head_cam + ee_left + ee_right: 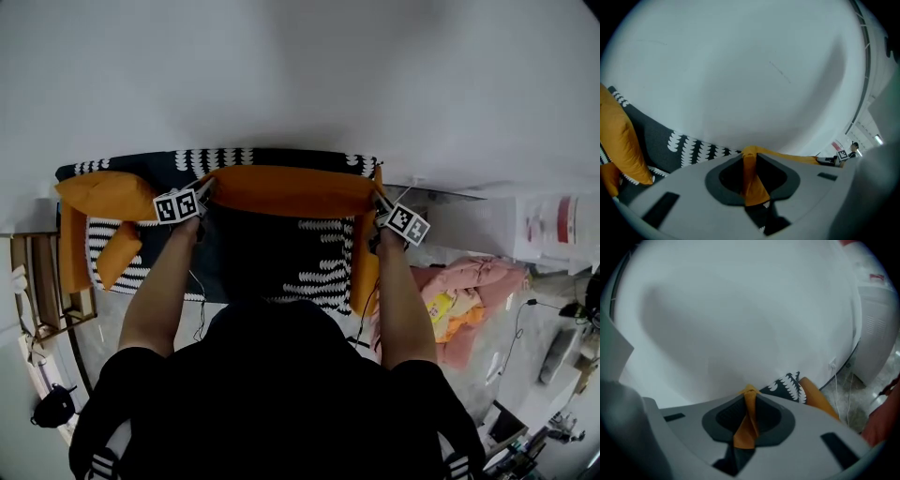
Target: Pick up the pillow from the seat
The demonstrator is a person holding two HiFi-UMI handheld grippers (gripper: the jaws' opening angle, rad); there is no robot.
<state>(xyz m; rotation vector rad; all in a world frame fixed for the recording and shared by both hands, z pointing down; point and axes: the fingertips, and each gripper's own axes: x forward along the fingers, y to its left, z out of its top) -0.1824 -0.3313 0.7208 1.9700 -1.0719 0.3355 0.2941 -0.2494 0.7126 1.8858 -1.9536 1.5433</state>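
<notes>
The left gripper is clamped on an orange corner of the pillow, a fold of the fabric pinched tight between its jaws and running up past their tips. The right gripper is closed in the same way on the opposite corner, with a thin orange fold squeezed between its jaws. In the head view the pillow stretches as a long orange band from one gripper to the other, over the back part of the seat, which has a dark cover with a black-and-white pattern. The person's bare forearms reach forward to both grippers. On the left end of the seat lie another orange cushion and a smaller one below it. A white wall stands behind the seat, and a pink cloth lies on the floor to its right.
</notes>
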